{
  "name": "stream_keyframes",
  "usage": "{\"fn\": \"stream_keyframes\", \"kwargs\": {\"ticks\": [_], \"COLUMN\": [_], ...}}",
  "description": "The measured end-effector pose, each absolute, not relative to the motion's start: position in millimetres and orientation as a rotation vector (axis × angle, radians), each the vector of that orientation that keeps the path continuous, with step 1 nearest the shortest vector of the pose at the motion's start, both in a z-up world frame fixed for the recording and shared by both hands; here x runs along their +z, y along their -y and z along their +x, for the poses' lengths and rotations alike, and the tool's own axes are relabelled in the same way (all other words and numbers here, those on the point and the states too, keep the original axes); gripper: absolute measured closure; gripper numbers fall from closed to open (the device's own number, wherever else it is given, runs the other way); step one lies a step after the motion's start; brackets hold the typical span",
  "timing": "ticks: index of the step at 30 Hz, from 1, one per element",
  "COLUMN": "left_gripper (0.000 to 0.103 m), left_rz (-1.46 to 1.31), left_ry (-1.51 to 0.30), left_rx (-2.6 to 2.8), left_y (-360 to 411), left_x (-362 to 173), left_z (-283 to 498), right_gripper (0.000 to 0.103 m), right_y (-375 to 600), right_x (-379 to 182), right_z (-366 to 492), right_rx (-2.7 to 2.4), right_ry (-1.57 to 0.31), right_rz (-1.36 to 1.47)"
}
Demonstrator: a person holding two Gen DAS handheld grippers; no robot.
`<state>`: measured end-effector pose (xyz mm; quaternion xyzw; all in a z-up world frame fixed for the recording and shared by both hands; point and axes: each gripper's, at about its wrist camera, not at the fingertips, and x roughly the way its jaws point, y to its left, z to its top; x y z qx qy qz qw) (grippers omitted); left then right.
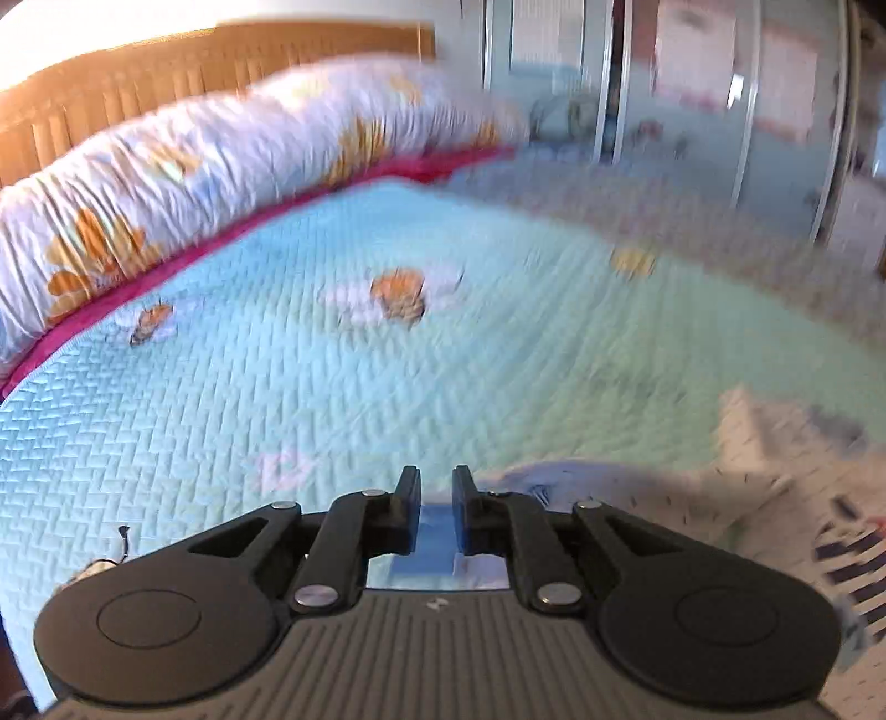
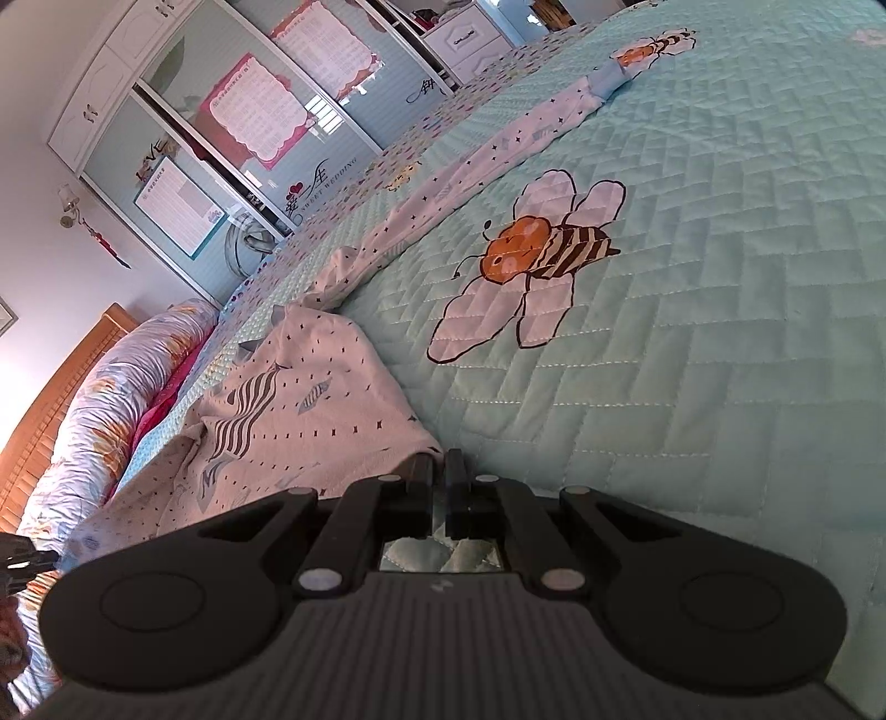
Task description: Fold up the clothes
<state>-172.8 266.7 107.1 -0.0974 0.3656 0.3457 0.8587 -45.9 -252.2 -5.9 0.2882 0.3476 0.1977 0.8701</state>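
A white child's garment [image 2: 310, 399] with small dark marks and a striped print lies rumpled on the pale blue bedspread [image 2: 720, 332]. Its long sleeve [image 2: 487, 160] stretches away to a blue cuff [image 2: 609, 77]. My right gripper [image 2: 439, 468] is low over the bed, its jaws almost together on the garment's near corner. In the blurred left wrist view the garment [image 1: 775, 487] lies at the lower right. My left gripper [image 1: 436, 487] has its jaws close together, with a strip of blue fabric between them that looks like the garment's edge.
A rolled floral duvet [image 1: 221, 155] lies along the wooden headboard [image 1: 138, 83], with a pink sheet under it. A mirrored wardrobe [image 2: 249, 111] with posters and a white nightstand [image 2: 470, 39] stand beside the bed. Bee pictures [image 2: 531, 260] mark the open quilt.
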Motion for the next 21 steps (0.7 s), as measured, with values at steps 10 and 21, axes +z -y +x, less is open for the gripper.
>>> {"fn": "stream_keyframes", "kwargs": {"ticks": [10, 21], "left_gripper": [0.057, 0.055], "left_rz": [-0.13, -0.124], "left_ry": [-0.848, -0.929], "left_rx": [0.495, 0.121], "left_y": [-202.9, -115.3], "left_x": [87.9, 71.2], "left_z": [-206.0, -209.0], "right_gripper": [0.099, 0.047], "right_y": [244.2, 160.9], "right_x": [7.6, 56.9], "right_z": [-45.4, -123.3], "right_rx": [0.417, 0.64], "right_ry": [-0.757, -0.549], "right_rz": [0.487, -0.383]}}
